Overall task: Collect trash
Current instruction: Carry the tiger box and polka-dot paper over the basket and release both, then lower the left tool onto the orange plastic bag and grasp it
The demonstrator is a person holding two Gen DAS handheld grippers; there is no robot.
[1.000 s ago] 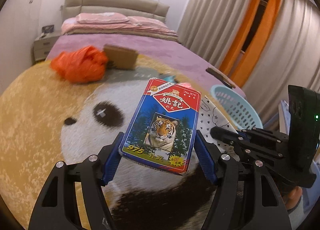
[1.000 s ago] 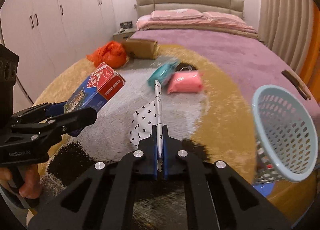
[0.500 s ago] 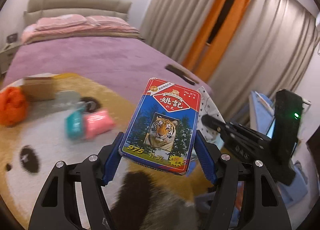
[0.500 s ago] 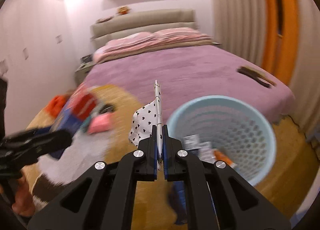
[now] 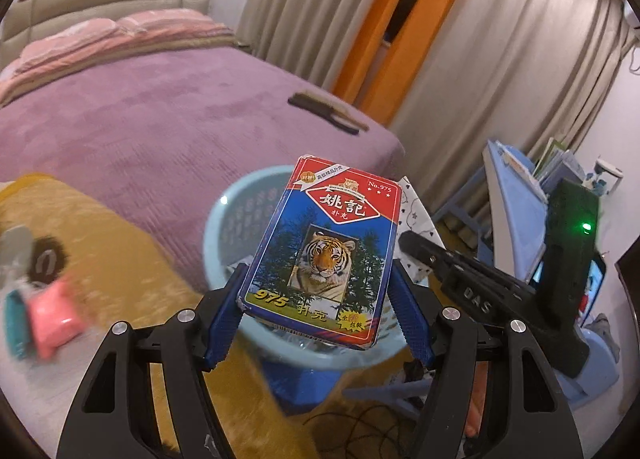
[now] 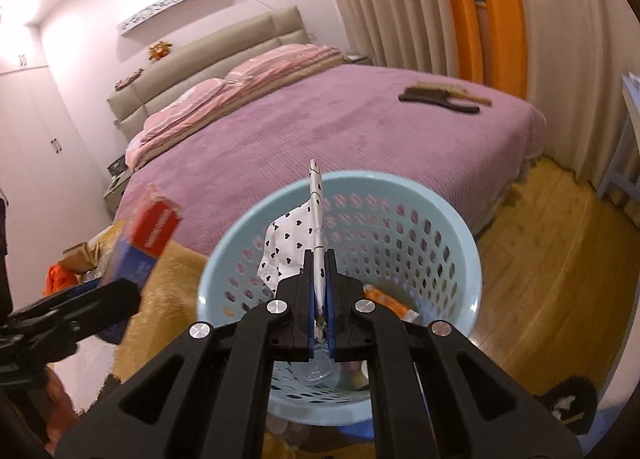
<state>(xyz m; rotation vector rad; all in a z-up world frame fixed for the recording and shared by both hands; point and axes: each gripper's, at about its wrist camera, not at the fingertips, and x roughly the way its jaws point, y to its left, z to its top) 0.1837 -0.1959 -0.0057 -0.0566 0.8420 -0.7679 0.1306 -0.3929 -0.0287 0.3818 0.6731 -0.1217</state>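
My left gripper (image 5: 318, 313) is shut on a blue and red playing-card box with a tiger picture (image 5: 326, 251) and holds it above the light blue perforated basket (image 5: 224, 227). My right gripper (image 6: 319, 295) is shut on a thin white wrapper with black hearts (image 6: 294, 235) and holds it over the basket's mouth (image 6: 460, 235). The basket holds several pieces of trash, one orange. The card box and left gripper show at the left of the right wrist view (image 6: 148, 235). The right gripper shows at the right of the left wrist view (image 5: 460, 279).
The basket stands at the corner of a bed with a purple cover (image 6: 320, 127). A brush (image 6: 440, 99) lies on the bed. A pink packet (image 5: 56, 315) and a teal one (image 5: 16, 319) lie on the panda blanket (image 5: 100, 243). An orange bag (image 6: 58, 279) and wooden floor (image 6: 560, 259) are nearby.
Both grippers have swung right from the blanket to the basket, carrying the card box and the heart-print wrapper. The basket is now directly under them.
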